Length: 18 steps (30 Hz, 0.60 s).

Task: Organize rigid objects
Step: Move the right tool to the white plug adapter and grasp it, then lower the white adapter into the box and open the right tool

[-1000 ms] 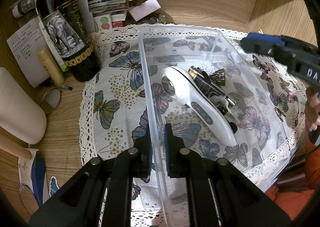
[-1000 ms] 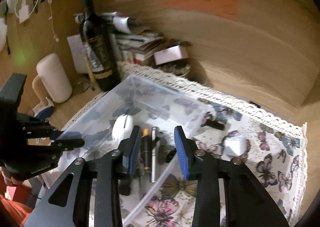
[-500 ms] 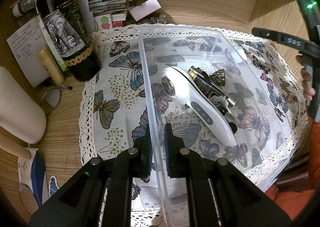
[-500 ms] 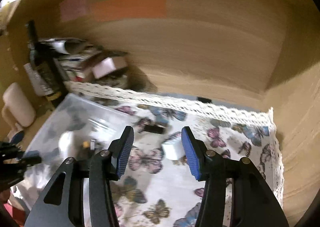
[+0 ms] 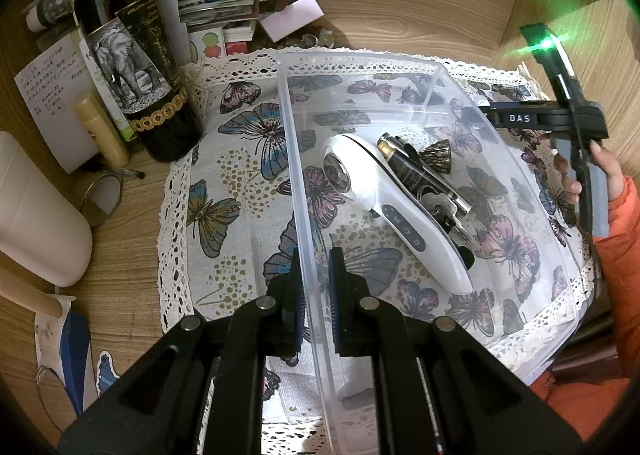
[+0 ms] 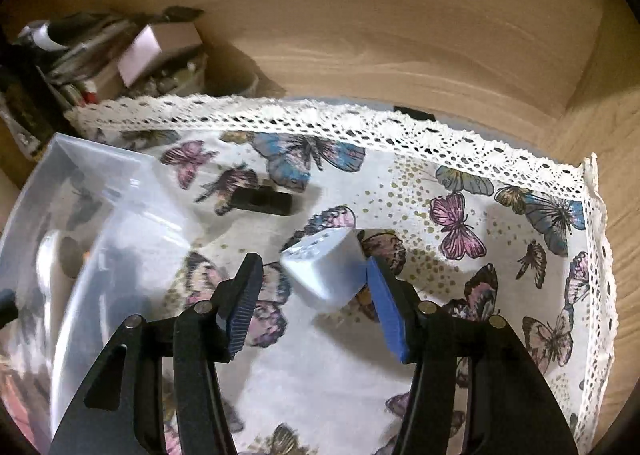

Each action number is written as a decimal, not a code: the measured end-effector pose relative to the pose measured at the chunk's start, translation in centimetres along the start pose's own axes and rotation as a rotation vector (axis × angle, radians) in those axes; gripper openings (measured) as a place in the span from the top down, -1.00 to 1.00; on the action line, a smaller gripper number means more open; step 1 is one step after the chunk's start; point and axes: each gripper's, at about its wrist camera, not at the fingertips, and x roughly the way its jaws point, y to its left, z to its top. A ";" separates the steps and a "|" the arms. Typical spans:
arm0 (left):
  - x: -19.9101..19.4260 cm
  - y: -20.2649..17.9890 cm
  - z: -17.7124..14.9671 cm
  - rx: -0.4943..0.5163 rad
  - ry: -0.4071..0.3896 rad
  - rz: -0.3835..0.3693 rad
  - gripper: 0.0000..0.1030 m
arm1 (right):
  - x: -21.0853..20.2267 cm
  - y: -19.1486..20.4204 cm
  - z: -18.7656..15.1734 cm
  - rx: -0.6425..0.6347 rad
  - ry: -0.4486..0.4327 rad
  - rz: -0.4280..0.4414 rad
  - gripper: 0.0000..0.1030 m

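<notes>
Swung away from the clear bin (image 6: 100, 223) — right claw (image 6: 316, 291) now gaping around the white block (image 6: 326, 271) at frame centre, right pad touching. Left claw (image 5: 316, 287) still clamped on the bin wall, lower centre — next pickup likely.

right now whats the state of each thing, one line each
left claw: shut on the bin wall
clear bin: open-topped, holds several items
white handheld device: lying in bin
right claw: open around white block
white block: tilted, outside bin
wine bottle: upright
</notes>
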 end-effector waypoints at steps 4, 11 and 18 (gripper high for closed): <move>0.1 0.0 0.0 -0.002 0.003 0.002 0.83 | 0.7 -0.5 -0.1 0.024 0.012 0.026 0.09; 0.2 -0.1 0.1 0.000 0.007 0.008 0.83 | -1.6 0.0 -0.7 0.014 -0.048 0.017 0.09; 0.2 -0.1 0.1 -0.001 0.005 0.010 0.83 | -6.4 2.2 -0.8 -0.045 -0.162 0.040 0.09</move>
